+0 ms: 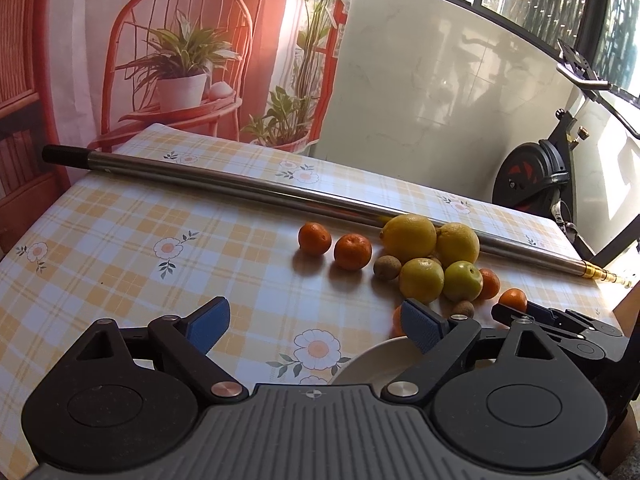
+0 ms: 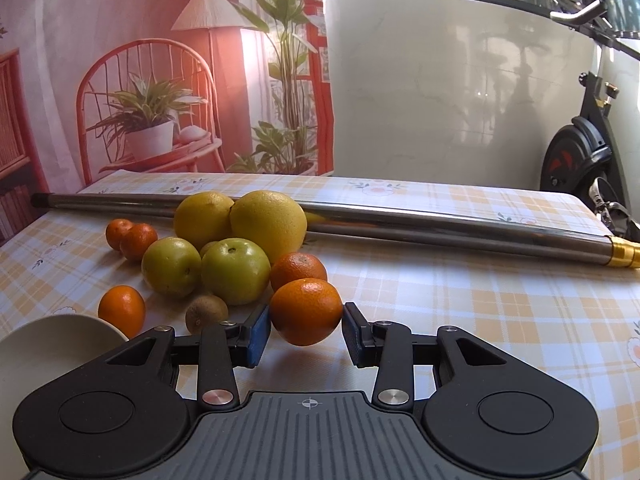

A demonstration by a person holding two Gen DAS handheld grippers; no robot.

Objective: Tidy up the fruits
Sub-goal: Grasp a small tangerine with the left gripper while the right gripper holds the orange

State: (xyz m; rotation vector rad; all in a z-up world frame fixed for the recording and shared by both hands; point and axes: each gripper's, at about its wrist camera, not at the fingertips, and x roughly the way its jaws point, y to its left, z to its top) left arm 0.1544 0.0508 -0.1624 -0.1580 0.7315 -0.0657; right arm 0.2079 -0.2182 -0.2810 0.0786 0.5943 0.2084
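My right gripper (image 2: 306,322) is shut on an orange mandarin (image 2: 306,310), one blue pad pressing on each side, and a shadow lies on the cloth beneath it. Just behind it sits a pile of fruit: two big yellow citrus (image 2: 269,226), two green apples (image 2: 235,270), another mandarin (image 2: 298,270) and a brown kiwi (image 2: 206,312). My left gripper (image 1: 316,316) stands open over the checked tablecloth with nothing between its fingers. Two mandarins (image 1: 353,251) lie ahead of it, left of the pile. The right gripper (image 1: 520,312) shows at the right edge of the left wrist view.
A white bowl (image 2: 48,344) sits at the near left, its rim (image 1: 368,360) beside my left gripper's right finger. A long steel pole (image 1: 240,184) lies across the table behind the fruit. An exercise bike (image 1: 532,176) stands beyond the table's right edge.
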